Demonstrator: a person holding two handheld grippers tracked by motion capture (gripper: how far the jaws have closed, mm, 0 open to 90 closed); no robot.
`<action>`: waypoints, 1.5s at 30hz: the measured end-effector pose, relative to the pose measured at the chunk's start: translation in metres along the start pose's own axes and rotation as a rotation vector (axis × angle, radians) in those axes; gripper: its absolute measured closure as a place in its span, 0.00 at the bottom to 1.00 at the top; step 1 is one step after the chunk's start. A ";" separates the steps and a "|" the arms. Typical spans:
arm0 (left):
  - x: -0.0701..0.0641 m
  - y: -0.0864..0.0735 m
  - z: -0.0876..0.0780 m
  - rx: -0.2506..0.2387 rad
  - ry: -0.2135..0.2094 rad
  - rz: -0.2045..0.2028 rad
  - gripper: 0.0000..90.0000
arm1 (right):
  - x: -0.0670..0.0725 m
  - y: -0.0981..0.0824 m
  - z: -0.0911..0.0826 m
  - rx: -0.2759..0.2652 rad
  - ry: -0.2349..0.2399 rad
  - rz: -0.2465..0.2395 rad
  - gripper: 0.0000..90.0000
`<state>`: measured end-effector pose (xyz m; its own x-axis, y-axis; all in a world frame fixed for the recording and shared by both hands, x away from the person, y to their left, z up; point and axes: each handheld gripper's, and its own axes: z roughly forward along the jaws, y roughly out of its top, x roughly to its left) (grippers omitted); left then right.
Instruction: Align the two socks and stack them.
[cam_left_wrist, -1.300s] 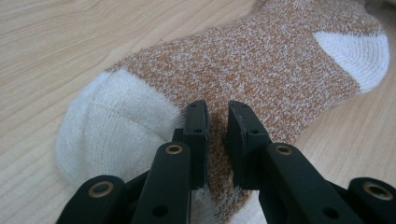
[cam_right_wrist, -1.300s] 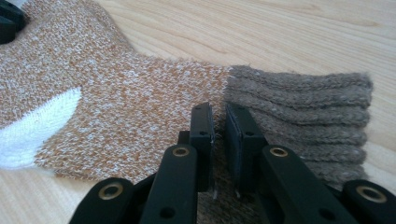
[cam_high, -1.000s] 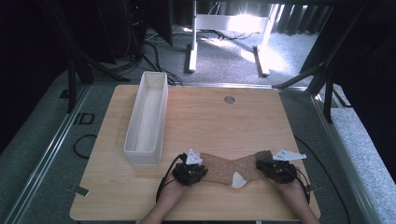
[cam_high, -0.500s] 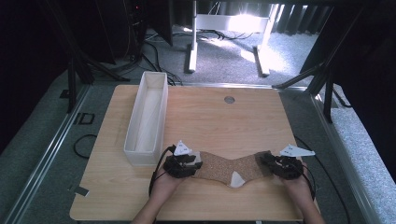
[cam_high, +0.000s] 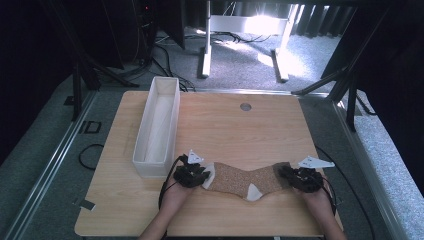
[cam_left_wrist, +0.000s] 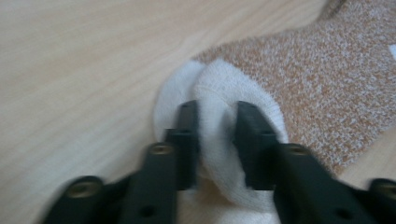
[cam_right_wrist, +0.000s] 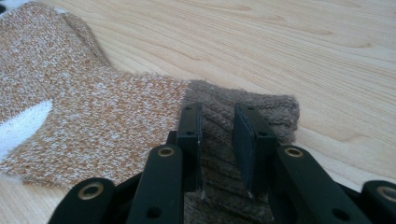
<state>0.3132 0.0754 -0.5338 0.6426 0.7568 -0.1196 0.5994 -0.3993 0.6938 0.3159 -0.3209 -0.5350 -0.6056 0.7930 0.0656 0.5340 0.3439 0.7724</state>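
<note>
A speckled orange-brown sock (cam_high: 245, 180) lies stretched flat across the wooden table (cam_high: 240, 135) near its front edge. It has a white toe, a white heel patch (cam_high: 253, 191) and a darker brown cuff (cam_right_wrist: 243, 107). My left gripper (cam_high: 202, 176) is shut on the white toe (cam_left_wrist: 219, 93), and the fabric bunches between its jaws. My right gripper (cam_high: 289, 176) is shut on the brown cuff, a ridge of knit pinched between its fingers (cam_right_wrist: 190, 126). A hand holds each gripper from the table's front edge.
A long white bin (cam_high: 159, 125) stands along the table's left side, just behind my left gripper. A round grommet (cam_high: 245, 106) sits near the far edge. Bare wood lies behind the sock. Stand legs and cables are on the floor beyond.
Both grippers have drawn apart, the left one to the left and the right one to the right, pulling the sock out straighter. Little has moved in the last half second.
</note>
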 end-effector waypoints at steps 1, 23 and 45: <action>-0.001 0.001 -0.001 -0.010 0.012 0.007 0.91 | 0.000 0.000 0.000 -0.001 0.000 0.001 0.81; 0.011 0.016 0.008 0.032 0.065 -0.069 0.93 | -0.001 -0.001 0.002 0.002 -0.003 -0.003 0.81; -0.013 0.010 0.005 -0.045 -0.001 0.040 0.77 | -0.005 0.005 0.000 0.011 -0.039 0.011 0.88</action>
<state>0.3128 0.0589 -0.5289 0.6659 0.7404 -0.0921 0.5515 -0.4053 0.7291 0.3214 -0.3234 -0.5312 -0.5766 0.8155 0.0489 0.5471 0.3410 0.7645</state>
